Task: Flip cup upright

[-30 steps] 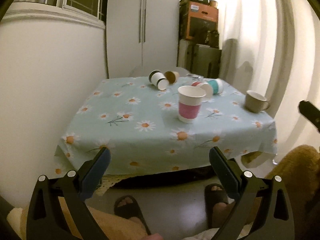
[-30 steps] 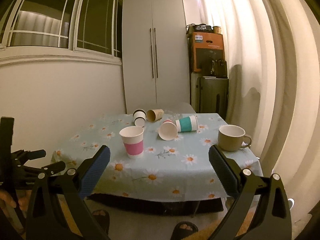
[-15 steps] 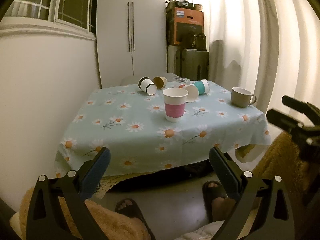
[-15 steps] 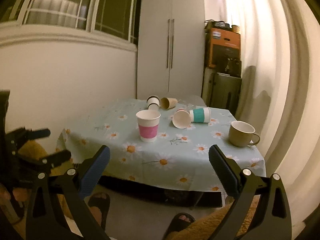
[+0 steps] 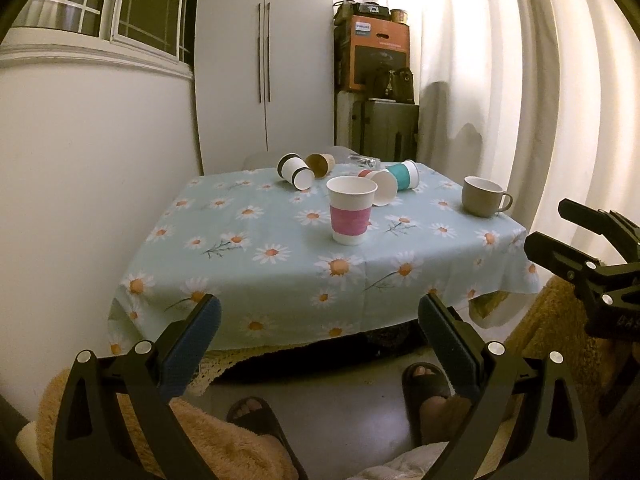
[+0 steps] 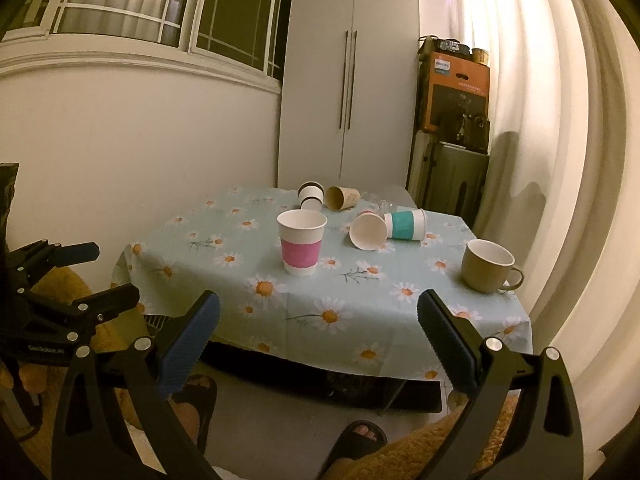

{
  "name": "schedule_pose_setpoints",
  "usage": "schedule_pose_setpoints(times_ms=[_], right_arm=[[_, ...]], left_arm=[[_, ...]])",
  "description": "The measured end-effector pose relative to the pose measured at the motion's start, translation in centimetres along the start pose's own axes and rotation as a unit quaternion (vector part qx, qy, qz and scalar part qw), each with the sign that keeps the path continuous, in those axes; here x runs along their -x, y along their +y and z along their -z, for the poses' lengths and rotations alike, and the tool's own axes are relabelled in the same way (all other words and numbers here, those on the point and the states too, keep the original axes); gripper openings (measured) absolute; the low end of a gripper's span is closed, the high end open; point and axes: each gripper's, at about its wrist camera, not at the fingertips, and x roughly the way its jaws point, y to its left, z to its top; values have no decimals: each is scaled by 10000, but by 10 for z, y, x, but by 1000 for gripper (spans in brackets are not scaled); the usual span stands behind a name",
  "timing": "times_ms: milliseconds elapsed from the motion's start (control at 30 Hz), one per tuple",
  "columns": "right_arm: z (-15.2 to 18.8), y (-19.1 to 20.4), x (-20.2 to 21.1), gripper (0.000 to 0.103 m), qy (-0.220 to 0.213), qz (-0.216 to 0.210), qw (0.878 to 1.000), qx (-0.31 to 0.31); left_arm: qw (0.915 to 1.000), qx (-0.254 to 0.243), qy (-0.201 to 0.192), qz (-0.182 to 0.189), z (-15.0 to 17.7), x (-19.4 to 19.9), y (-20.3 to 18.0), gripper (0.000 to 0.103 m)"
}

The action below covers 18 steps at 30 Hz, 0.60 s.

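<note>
Left hand-held gripper (image 5: pixel 319 322) and right hand-held gripper (image 6: pixel 319 320) both spread wide, holding nothing — low, short of the tabletop (image 5: pixel 280 288). Pink cup (image 5: pixel 351 216) upright near the middle. Behind it four cups on their sides: black-banded cup (image 5: pixel 295 171) beside brown cup (image 5: pixel 320 163); red cup (image 5: pixel 380 188) touching teal cup (image 5: pixel 405 175). Mug (image 5: pixel 482 196) upright at the right edge. Sandalled feet (image 5: pixel 424 380) on the floor below.

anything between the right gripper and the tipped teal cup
Partly. The upright pink cup stands nearer, left of the line, and a tipped white cup lies against the teal cup. The right gripper is open, short of the table.
</note>
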Motion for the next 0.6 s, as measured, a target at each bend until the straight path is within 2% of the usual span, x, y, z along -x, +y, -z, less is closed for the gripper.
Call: schedule_pose_setpoints(times_ms=[600], right_arm=[[1,-2,-2,98,53,1,10000,-1]], left_arm=[[10000,1,2,1,0,0,0,96]])
